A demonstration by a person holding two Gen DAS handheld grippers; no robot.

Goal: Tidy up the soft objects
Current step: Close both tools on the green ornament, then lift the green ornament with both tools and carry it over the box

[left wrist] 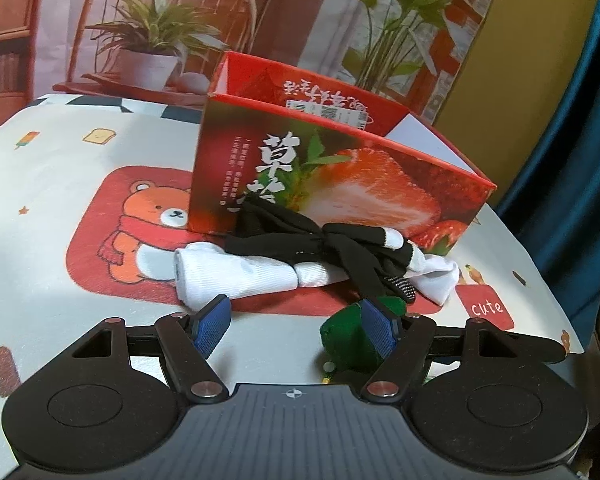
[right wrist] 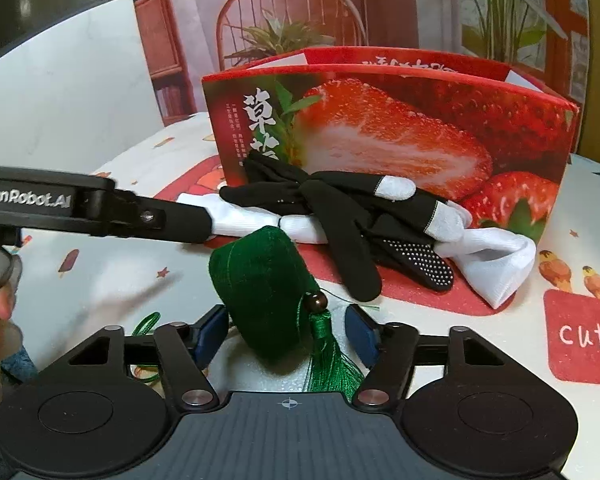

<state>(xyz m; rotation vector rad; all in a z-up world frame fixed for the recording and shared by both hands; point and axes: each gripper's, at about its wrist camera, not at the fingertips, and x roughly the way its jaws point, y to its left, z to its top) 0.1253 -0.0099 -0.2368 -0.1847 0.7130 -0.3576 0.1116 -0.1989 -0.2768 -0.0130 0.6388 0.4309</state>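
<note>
Right wrist view is showing the right gripper (right wrist: 286, 330) sitting low over the printed tablecloth (right wrist: 100, 280), its blue pads standing either side of a green velvet pouch (right wrist: 260, 280) with a gap showing at each flank. The jaws are only half spread and not yet pressing, so the pouch is probably being framed for a pick. The pouch is lying with its long axis running from the camera away and slightly left, its tasselled, beaded end pointing back toward the gripper.

In the left wrist view the left gripper (left wrist: 296, 326) is hanging wide and empty, with the same pouch just beside its right-hand pad; it seems to be waiting its turn, aimed toward the bundle beyond.

Farther out, a white sock (right wrist: 496, 264) is lying crosswise, its long axis running left to right, with black gloves (right wrist: 340, 216) knotted around its middle, their fingertips pointing right and toward the camera. The tying is likely keeping the soft pieces together as one item.

Behind, touching the bundle, the open strawberry box (right wrist: 400, 128) is standing upright, presumably as the destination.
</note>
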